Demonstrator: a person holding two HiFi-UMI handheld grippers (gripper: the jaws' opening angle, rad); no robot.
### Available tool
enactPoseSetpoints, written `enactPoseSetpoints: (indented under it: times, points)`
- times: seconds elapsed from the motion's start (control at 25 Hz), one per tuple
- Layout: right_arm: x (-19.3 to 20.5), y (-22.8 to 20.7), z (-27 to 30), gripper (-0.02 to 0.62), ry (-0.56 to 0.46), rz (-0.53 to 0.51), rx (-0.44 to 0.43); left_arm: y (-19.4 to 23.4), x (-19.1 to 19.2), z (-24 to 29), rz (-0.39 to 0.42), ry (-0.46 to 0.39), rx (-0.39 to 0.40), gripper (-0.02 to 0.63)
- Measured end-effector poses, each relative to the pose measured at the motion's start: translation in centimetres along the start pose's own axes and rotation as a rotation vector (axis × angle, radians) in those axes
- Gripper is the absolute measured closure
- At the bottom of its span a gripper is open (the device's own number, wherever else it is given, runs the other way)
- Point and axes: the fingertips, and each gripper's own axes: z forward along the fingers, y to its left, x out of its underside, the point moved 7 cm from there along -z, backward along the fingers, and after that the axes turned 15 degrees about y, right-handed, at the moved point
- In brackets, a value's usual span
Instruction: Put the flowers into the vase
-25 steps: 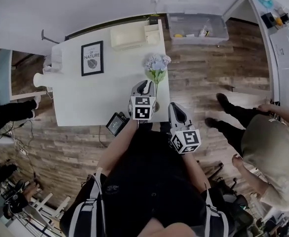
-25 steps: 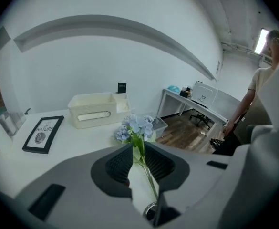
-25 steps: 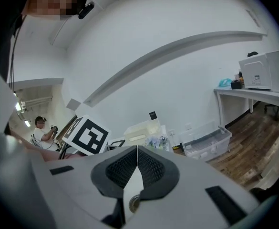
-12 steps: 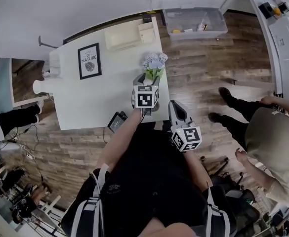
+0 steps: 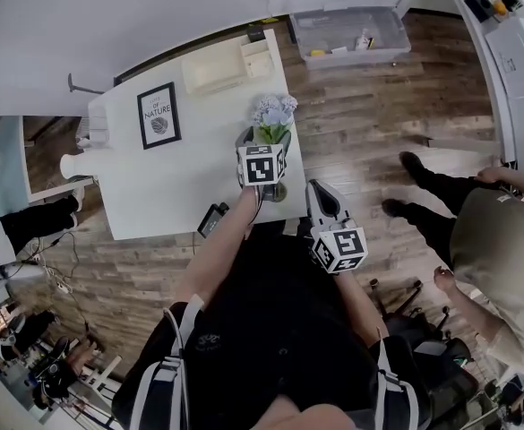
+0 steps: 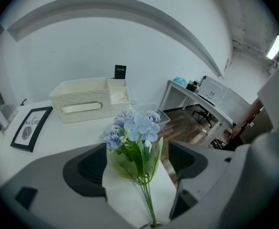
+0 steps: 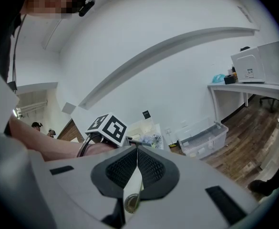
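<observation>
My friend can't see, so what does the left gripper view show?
Blue flowers stand between the left gripper's open jaws, which have just been opening; stems reach down into a vase. Behind, a cream tissue box sits on a white table.

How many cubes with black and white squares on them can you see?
2. One black-and-white marker cube is over the white table, by the blue flowers. The other cube is lower right, past the table's edge, near the person's black top. None seem hidden.
</observation>
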Motion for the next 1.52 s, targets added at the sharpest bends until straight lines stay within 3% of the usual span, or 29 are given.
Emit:
enactPoseSetpoints:
  times: [0.24,0.44,0.6,0.8,1.16,1.32,1.44,1.52]
  points:
    - [0.1,-0.8,0.0,0.578,0.003,0.012,0.000,-0.6,-0.3,1.4,0.000,0.045,-0.003,0.155]
    - [0.2,-1.3,0.0,0.578,0.008,0.018,-0.001,-0.5,-0.9,2.8,-0.032,0.091,-0.055,0.153]
    - [0.2,-1.8,0.0,0.578,0.012,0.026,0.002,-0.2,-1.6,3.9,-0.007,0.141,-0.119,0.153]
    - [0.2,-2.5,-0.1,0.578,0.017,0.042,0.010,0.5,-1.7,5.4,-0.040,0.178,-0.136,0.153]
    - [0.5,-3.3,0.0,0.578,0.028,0.052,0.021,0.4,-1.7,6.8,-0.013,0.216,-0.160,0.153]
    - [0.5,-3.5,0.0,0.578,0.031,0.056,0.026,0.9,-1.4,7.3,-0.052,0.236,-0.162,0.155]
    - [0.6,-3.6,-0.1,0.578,0.030,0.058,0.030,1.1,-1.4,7.4,-0.053,0.248,-0.165,0.165]
    - [0.6,-3.7,-0.2,0.578,0.031,0.057,0.030,1.2,-1.5,7.1,-0.059,0.246,-0.176,0.250]
